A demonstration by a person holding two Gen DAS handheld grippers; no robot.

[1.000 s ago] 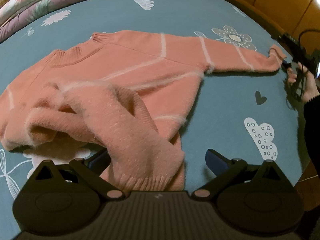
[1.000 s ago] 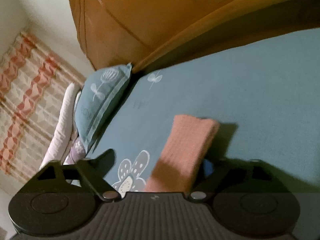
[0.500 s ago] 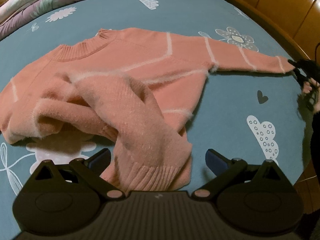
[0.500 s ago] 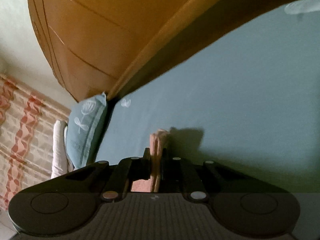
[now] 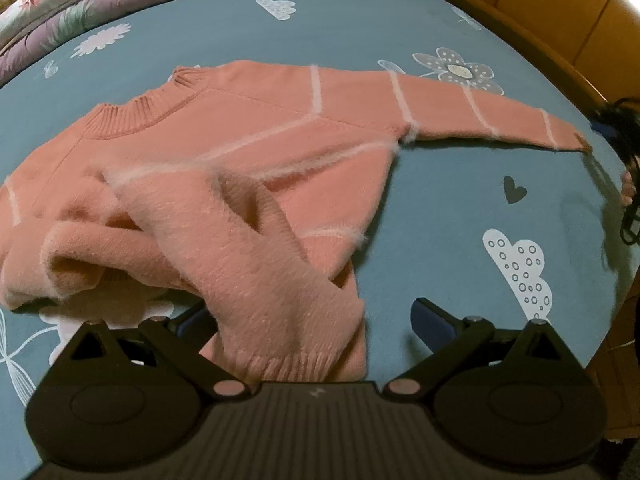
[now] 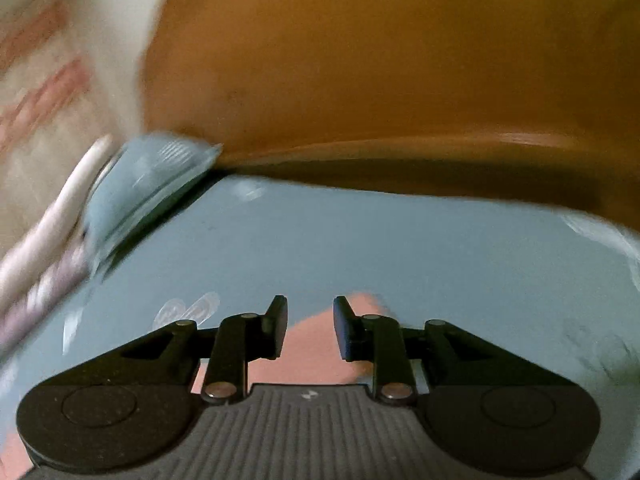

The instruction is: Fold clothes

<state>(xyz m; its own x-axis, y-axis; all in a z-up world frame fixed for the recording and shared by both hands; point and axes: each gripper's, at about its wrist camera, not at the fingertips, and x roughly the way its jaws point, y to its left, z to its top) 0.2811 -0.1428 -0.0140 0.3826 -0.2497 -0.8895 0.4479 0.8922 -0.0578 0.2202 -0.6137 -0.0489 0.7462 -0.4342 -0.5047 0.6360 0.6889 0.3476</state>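
A pink sweater (image 5: 248, 148) with thin white stripes lies face up on the teal bed sheet (image 5: 460, 208). Its near sleeve is folded across the body, and that cuff (image 5: 288, 360) lies between the wide-apart fingers of my open left gripper (image 5: 316, 320), which do not press on it. The far sleeve (image 5: 480, 112) stretches straight out to the right. In the blurred right wrist view my right gripper (image 6: 310, 320) has its jaws a small way apart and opening. The sleeve end (image 6: 308, 348) lies beneath the gap, and the pads are off it.
A teal pillow (image 6: 152, 188) leans at the head of the bed beside an orange wooden panel (image 6: 380, 60). A floral quilt (image 5: 80, 4) is bunched along the far left. A hand (image 5: 628, 190) shows at the bed's right edge.
The right gripper closed on the sleeve cuff and then parted its jaws, rising and rolling. The far sleeve now lies pulled out straighter. The left gripper has stayed put.
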